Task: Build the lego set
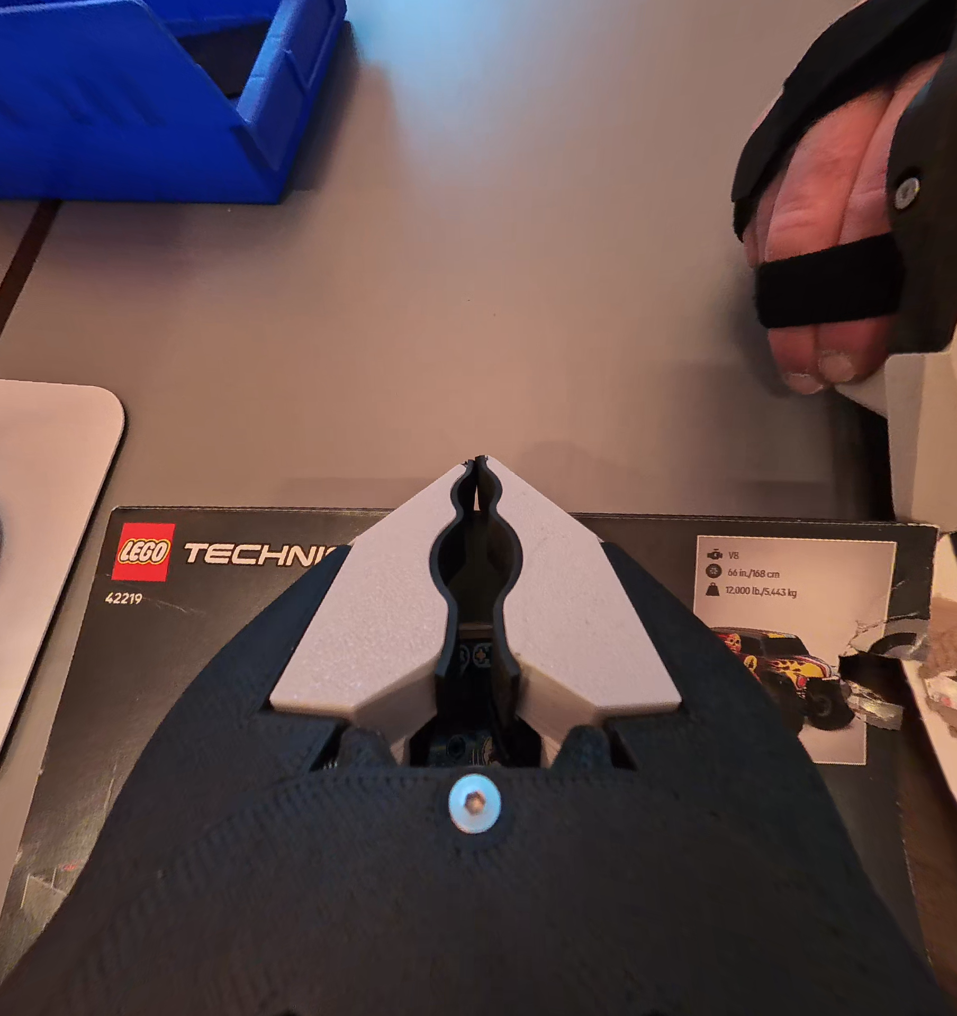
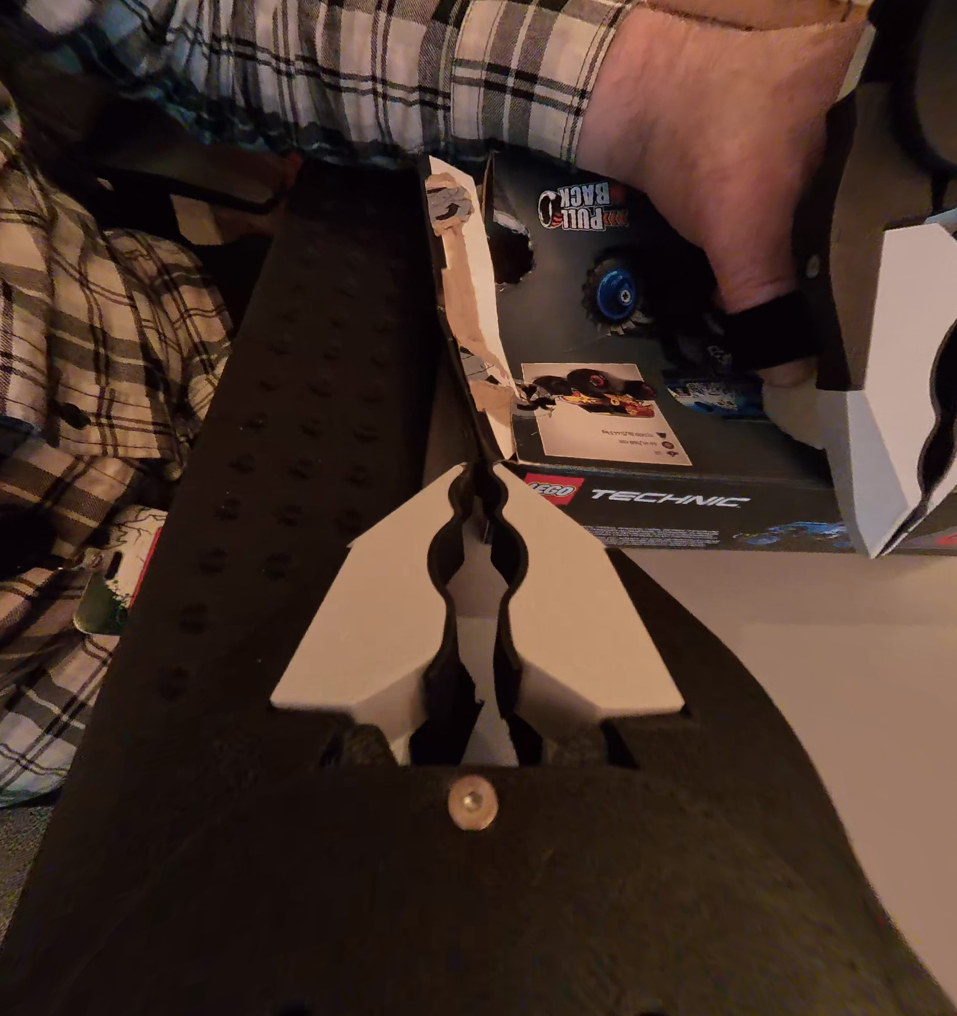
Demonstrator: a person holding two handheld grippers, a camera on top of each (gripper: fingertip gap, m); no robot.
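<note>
A black Lego box (image 1: 190,632) lies flat on the grey table (image 1: 465,302). My left gripper (image 1: 477,460) is shut and lies over the box, its tips just past the far edge. In the right wrist view the box (image 2: 658,467) has a torn end flap (image 2: 468,308) standing open. My right gripper (image 2: 479,470) is shut on that flap, and white card shows between its fingers. The left gripper (image 2: 880,552) points down at the box's front side. In the left wrist view, a hand (image 1: 828,247) holds the right gripper at the box's torn right end (image 1: 878,660).
A blue bin (image 1: 135,110) stands at the far left of the table. A grey pad (image 1: 36,522) lies left of the box. A long black panel with rows of round marks (image 2: 311,440) runs beside the box's open end. A person's plaid sleeve (image 2: 80,330) is close behind.
</note>
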